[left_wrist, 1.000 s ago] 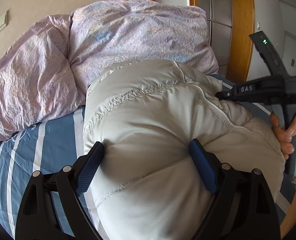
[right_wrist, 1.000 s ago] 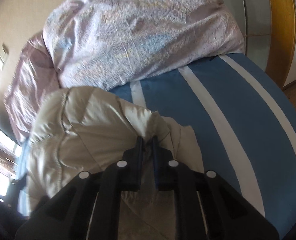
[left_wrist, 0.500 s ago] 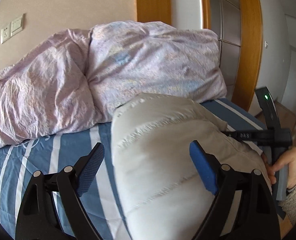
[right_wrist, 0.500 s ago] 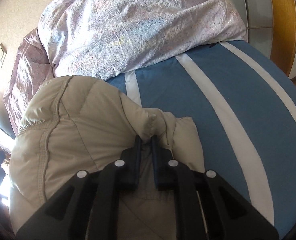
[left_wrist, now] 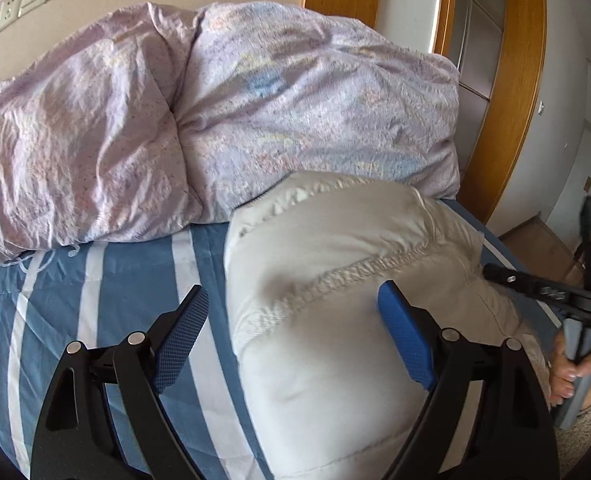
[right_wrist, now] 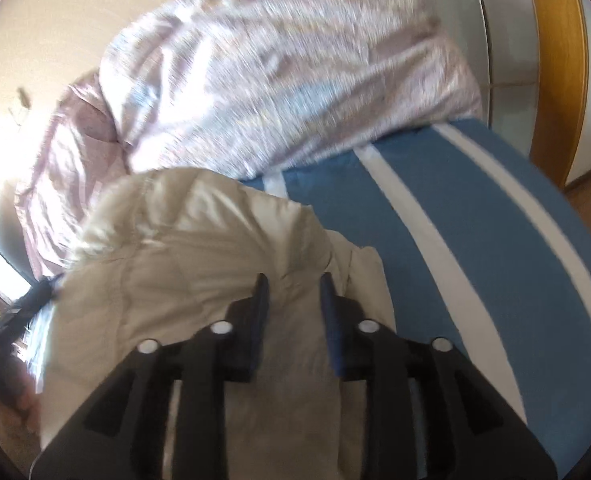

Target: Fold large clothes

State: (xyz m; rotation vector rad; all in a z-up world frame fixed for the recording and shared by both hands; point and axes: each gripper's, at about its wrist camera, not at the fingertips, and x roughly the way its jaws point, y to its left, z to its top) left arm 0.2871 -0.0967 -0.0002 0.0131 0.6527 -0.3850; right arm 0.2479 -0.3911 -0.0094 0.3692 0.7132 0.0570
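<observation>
A puffy beige quilted jacket (left_wrist: 335,300) lies folded in a thick bundle on the blue-and-white striped bed (left_wrist: 107,280). My left gripper (left_wrist: 295,320) is open wide, its blue pads apart, the right pad against the jacket and the left pad over the sheet. In the right wrist view my right gripper (right_wrist: 293,300) has its jaws parted over the jacket's (right_wrist: 199,264) edge, holding nothing. The right gripper also shows in the left wrist view (left_wrist: 543,292), held by a hand at the jacket's right end.
A rumpled lilac duvet (left_wrist: 215,112) is heaped along the back of the bed against the wall. A wooden door frame (left_wrist: 511,100) stands at right. Striped sheet (right_wrist: 475,220) lies bare right of the jacket.
My right gripper has opened and let go of the jacket's edge. My left gripper has dropped back a little, still open around the bundle.
</observation>
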